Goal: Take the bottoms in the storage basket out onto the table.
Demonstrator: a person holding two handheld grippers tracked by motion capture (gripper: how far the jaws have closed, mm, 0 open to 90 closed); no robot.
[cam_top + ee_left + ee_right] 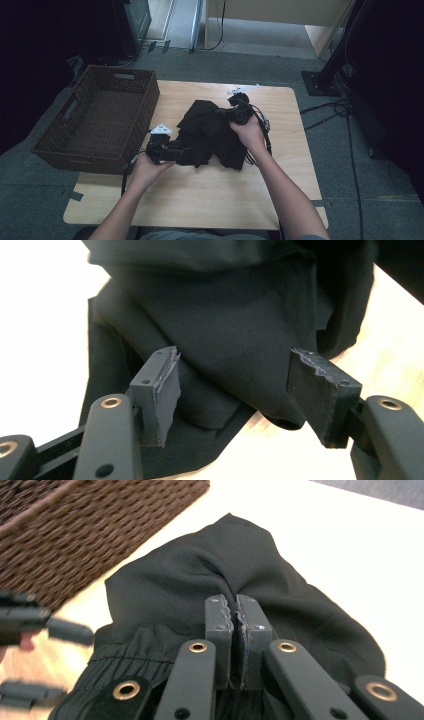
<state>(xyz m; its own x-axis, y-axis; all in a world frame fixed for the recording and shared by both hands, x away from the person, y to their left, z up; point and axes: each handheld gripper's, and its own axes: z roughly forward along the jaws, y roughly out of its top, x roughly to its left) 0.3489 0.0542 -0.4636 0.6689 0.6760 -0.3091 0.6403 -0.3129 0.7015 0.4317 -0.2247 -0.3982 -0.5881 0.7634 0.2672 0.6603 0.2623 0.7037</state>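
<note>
Centrally on the desk (210,200), the right gripper (235,620) is pinching a black garment (210,132) while the left gripper (235,390) is gaping open over its near-left edge.

Near half of the table (200,200) is bare wood, so there's easy room for hands btw. Wicker basket (100,117) walls off the left edge, and the black cloth (210,132) heap clogs mid-table.

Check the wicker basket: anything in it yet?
Empty: the wicker basket shows only bare weave inside, and the black garment lies on the table.
</note>
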